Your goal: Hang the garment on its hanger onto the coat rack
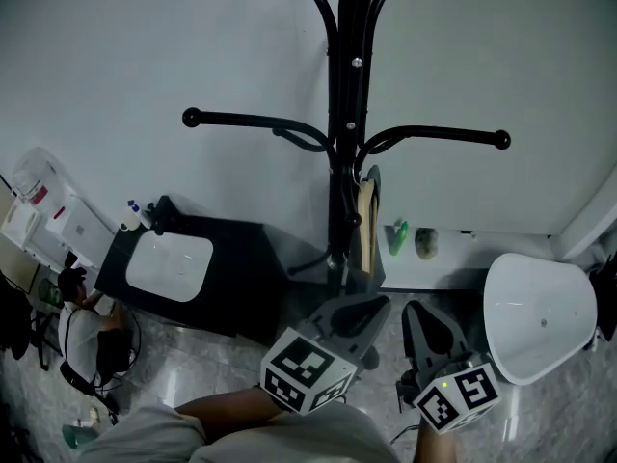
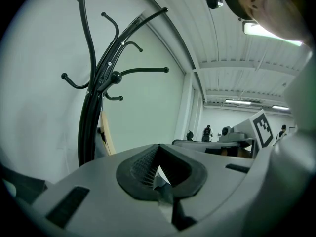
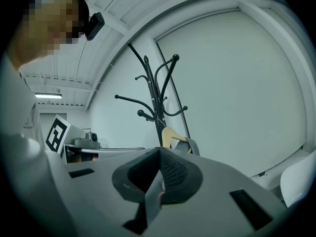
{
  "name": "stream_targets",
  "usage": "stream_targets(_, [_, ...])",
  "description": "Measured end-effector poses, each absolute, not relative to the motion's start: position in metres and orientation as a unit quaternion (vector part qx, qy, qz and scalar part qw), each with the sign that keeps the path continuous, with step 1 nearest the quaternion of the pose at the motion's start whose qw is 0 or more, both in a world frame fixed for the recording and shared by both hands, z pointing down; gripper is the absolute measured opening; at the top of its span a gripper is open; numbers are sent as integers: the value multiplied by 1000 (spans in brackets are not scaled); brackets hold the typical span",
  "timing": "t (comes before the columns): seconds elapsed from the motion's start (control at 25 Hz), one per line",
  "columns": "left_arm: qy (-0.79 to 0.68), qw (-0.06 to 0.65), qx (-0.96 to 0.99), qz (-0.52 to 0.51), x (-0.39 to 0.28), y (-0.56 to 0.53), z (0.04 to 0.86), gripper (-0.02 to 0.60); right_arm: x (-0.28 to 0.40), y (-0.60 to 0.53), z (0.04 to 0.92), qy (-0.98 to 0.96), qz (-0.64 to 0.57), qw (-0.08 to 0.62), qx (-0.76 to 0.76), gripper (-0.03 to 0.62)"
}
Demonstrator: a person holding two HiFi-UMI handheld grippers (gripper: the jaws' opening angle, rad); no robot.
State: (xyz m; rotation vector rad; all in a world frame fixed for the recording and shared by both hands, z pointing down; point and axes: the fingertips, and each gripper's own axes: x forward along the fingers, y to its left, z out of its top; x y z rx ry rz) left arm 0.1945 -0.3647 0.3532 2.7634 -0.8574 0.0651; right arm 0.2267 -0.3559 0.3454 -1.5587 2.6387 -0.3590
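The black coat rack (image 1: 343, 114) stands against the white wall, its arms reaching left and right. A wooden hanger (image 1: 366, 222) with a dark grey garment (image 1: 374, 183) hangs low on the pole. Both grippers are below the rack, apart from it. My left gripper (image 1: 357, 309) is shut with nothing between its jaws, pointing at the pole's foot. My right gripper (image 1: 424, 318) sits beside it, jaws together. The left gripper view shows the rack (image 2: 91, 117) and the hanger (image 2: 105, 132) behind my left gripper (image 2: 159, 174). The right gripper view shows the hanger (image 3: 172, 135) and garment (image 3: 192, 146) beyond my right gripper (image 3: 157, 179).
A black stand with a white tray (image 1: 170, 266) is on the floor to the left of the rack. A white rounded seat (image 1: 540, 312) is on the right. A low white ledge (image 1: 453, 258) carries a green item (image 1: 398, 236). Cables and clutter lie at the far left.
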Motion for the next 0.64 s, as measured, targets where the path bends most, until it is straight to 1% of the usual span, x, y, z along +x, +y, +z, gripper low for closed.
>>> stream_targets(0.64, [-286,122,950,17,189,-381,353,5,218,-373,345,853,-118,28,-508,14])
